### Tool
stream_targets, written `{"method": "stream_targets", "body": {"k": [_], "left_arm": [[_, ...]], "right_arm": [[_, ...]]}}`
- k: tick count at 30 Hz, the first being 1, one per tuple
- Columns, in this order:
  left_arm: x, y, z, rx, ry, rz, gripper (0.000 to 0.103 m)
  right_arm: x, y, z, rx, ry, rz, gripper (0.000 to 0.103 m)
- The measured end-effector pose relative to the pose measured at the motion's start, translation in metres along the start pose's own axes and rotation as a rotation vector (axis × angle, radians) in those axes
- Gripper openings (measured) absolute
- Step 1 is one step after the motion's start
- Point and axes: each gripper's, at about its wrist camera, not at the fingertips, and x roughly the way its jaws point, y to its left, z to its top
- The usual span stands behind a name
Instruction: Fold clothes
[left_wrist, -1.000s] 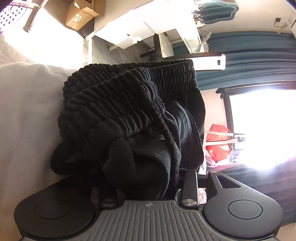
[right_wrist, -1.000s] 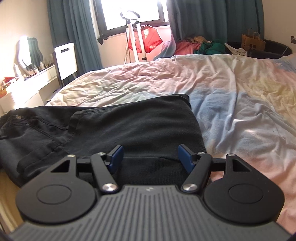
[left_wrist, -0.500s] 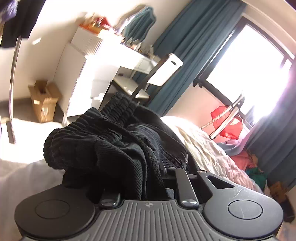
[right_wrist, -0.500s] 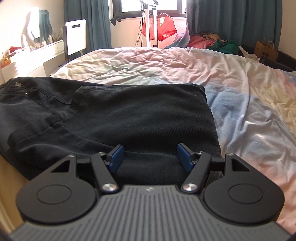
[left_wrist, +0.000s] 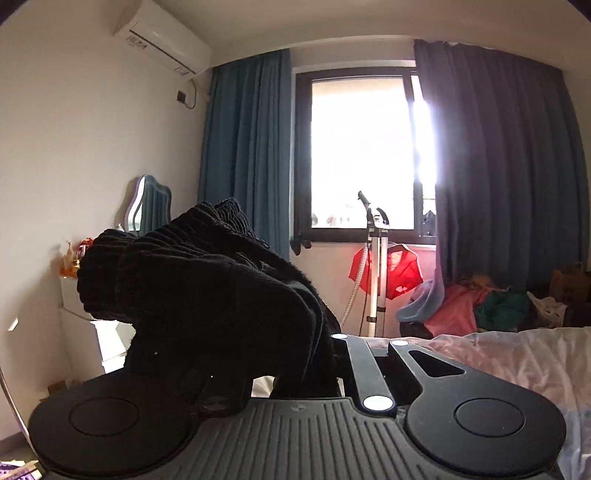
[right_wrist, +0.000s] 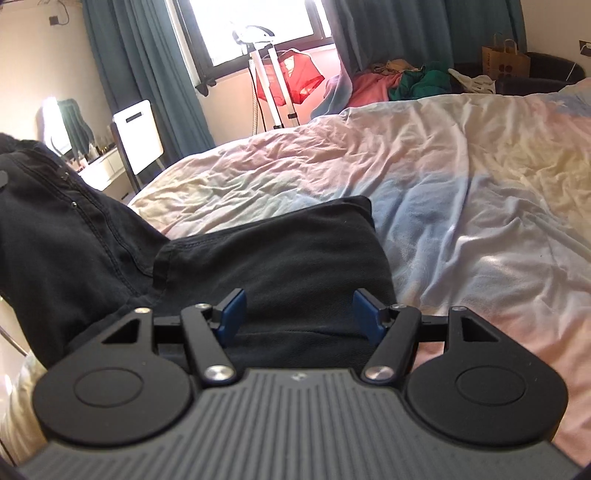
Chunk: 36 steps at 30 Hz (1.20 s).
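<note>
Left gripper: its jaws have just been closing and are now clamped on a bunched black ribbed garment, which is heaped over the fingers and hides them; the elastic waistband stands uppermost, and the bundle is carried in the air in front of the window and blue curtains, off the bed. Right gripper: jaws stand wide apart, blue pads visible on both sides, nothing pressed between them; it hangs just above a folded black garment lying flat on the near part of the bed. A pair of dark jeans lies touching the folded piece on its left side, rising toward the left edge of the right wrist view. The bed sheet is pale and rumpled. Beyond the bed: a garment steamer stand with a red item on it, and a heap of coloured clothes under the curtain.
</note>
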Motion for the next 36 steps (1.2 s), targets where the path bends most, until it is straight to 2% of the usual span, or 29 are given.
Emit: {"method": "stream_targets", "body": {"k": [3,5,8,11,15,19,21,22,23,26,30,33,34,36], "left_arm": [[-0.015,-0.065,-0.006,0.069,-0.039,-0.051,0.012],[-0.023,-0.105,-0.022,0.112,-0.043,-0.089,0.012],[-0.025,-0.169,-0.069,0.272,-0.027,-0.151,0.012],[-0.018,-0.217,-0.125,0.429,0.028,-0.227,0.013],[-0.027,-0.265,-0.171,0.582,0.040,-0.271,0.017],[-0.026,-0.288,-0.178,0.660,0.031,-0.279,0.023],[-0.014,-0.285,-0.178,0.668,0.058,-0.286,0.047],[-0.004,-0.279,-0.176,0.656,0.100,-0.307,0.065],[-0.001,-0.275,-0.171,0.640,0.137,-0.339,0.074],[0.002,-0.262,-0.160,0.620,0.201,-0.405,0.089],[-0.002,-0.236,-0.150,0.627,0.257,-0.479,0.094],[-0.001,-0.204,-0.151,0.650,0.266,-0.482,0.095],[0.005,-0.189,-0.154,0.641,0.266,-0.461,0.095],[0.013,-0.147,-0.165,0.587,0.294,-0.415,0.096]], "right_arm": [[-0.016,-0.024,0.008,0.057,-0.039,-0.026,0.066],[-0.022,-0.042,0.013,0.100,-0.064,-0.060,0.067],[-0.028,-0.068,0.017,0.185,-0.096,-0.076,0.068],[-0.030,-0.089,0.019,0.265,-0.108,-0.089,0.068],[-0.033,-0.104,0.016,0.321,-0.121,-0.081,0.068],[-0.034,-0.109,0.014,0.359,-0.130,-0.061,0.068],[-0.032,-0.111,0.014,0.379,-0.127,-0.041,0.069],[-0.032,-0.112,0.013,0.389,-0.124,-0.029,0.069],[-0.031,-0.112,0.013,0.399,-0.122,-0.018,0.069],[-0.030,-0.114,0.011,0.439,-0.119,0.022,0.069],[-0.031,-0.118,0.007,0.533,-0.136,0.121,0.069],[-0.028,-0.117,0.006,0.588,-0.119,0.193,0.070],[-0.026,-0.116,0.005,0.602,-0.111,0.216,0.081],[-0.023,-0.110,0.003,0.625,-0.097,0.257,0.090]]}}
